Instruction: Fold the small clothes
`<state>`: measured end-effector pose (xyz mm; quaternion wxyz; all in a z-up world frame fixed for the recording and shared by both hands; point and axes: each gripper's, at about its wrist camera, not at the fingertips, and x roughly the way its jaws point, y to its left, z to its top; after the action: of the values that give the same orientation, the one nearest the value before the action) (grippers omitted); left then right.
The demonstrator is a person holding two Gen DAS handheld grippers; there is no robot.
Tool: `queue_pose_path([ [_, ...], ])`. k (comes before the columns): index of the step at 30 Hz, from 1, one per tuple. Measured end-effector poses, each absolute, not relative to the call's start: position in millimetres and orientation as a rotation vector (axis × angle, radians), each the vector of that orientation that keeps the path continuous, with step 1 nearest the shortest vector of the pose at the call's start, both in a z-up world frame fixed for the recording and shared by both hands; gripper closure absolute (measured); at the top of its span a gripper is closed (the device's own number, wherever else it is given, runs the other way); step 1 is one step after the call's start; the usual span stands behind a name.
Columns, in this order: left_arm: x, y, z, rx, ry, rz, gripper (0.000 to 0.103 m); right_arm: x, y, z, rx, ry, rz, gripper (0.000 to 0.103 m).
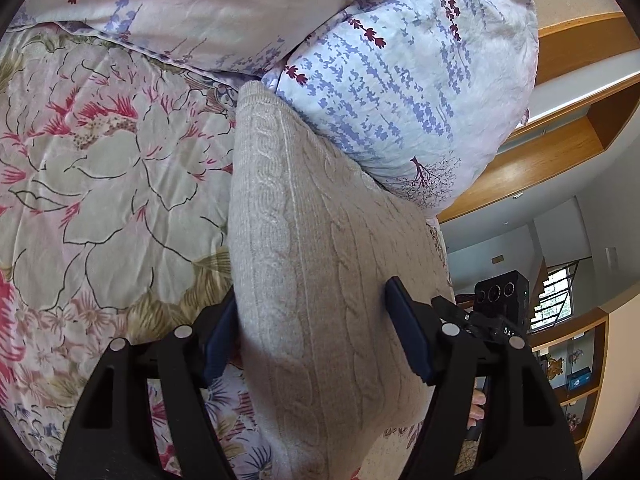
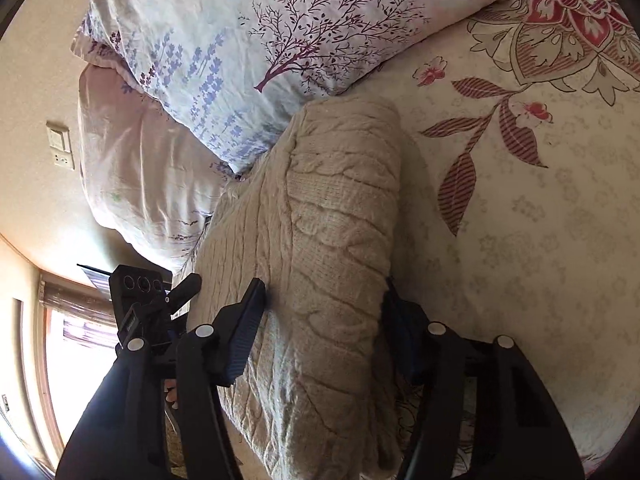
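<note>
A beige cable-knit sweater (image 1: 316,248) lies on a flowered bed cover, its far end against the pillows. My left gripper (image 1: 312,328) has its two blue-padded fingers on either side of a thick fold of the knit and grips it. In the right wrist view the same sweater (image 2: 336,240) is bunched into a thick roll. My right gripper (image 2: 324,312) straddles that roll with its pads against both sides. Each gripper shows in the other's view: the right one (image 1: 500,308), the left one (image 2: 144,300).
Two pillows with lavender and tree prints (image 1: 400,92) (image 2: 256,52) press against the sweater's far end. The flowered bed cover (image 1: 100,168) (image 2: 540,220) spreads around it. Wooden shelves (image 1: 576,368) and a wall with a switch plate (image 2: 60,148) lie beyond the bed edge.
</note>
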<state>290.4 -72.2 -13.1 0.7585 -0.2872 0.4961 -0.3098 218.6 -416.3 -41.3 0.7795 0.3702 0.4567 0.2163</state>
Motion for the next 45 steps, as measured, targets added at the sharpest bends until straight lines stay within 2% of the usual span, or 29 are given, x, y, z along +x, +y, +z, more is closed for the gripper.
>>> queue_pose_path([
  [1, 291, -73, -14, -0.628, 1.080, -0.673, 0.036, 220, -414, -44, 0.809, 0.995, 0.478, 0.063],
  [2, 292, -72, -15, -0.637, 1.079, -0.671, 0.044, 220, -412, -45, 0.818, 0.989, 0.487, 0.067],
  [6, 294, -70, -18, -0.679, 1.073, -0.679, 0.063, 214, -406, -37, 0.801, 0.938, 0.487, 0.072],
  [9, 289, -63, -11, -0.674, 1.061, -0.693, 0.067, 212, -398, -29, 0.791, 0.913, 0.487, 0.073],
  [20, 260, 24, 33, -0.644, 0.972, -0.651, 0.067, 217, -314, -3, 0.693, 0.843, 0.625, 0.075],
  [25, 258, 63, 9, -0.627, 1.032, -0.575, 0.066, 222, -269, -25, 0.603, 0.925, 0.615, 0.075],
  [29, 259, 72, -14, -0.672, 1.037, -0.576, 0.060, 224, -266, -28, 0.585, 0.930, 0.584, 0.067],
  [32, 254, 69, -2, -0.606, 1.012, -0.562, 0.056, 220, -274, -16, 0.555, 0.894, 0.545, 0.063],
  [36, 241, 65, 18, -0.490, 0.935, -0.510, 0.054, 215, -289, -2, 0.567, 0.819, 0.504, 0.063],
  [37, 236, 63, 23, -0.454, 0.907, -0.490, 0.054, 215, -290, -2, 0.565, 0.819, 0.498, 0.064],
  [40, 220, 59, 43, -0.371, 0.796, -0.450, 0.054, 216, -286, 0, 0.503, 0.793, 0.467, 0.088],
  [41, 214, 58, 50, -0.350, 0.759, -0.448, 0.054, 214, -284, 3, 0.474, 0.777, 0.444, 0.091],
  [45, 201, 35, 66, -0.241, 0.722, -0.520, 0.051, 216, -280, 2, 0.404, 0.779, 0.355, 0.092],
])
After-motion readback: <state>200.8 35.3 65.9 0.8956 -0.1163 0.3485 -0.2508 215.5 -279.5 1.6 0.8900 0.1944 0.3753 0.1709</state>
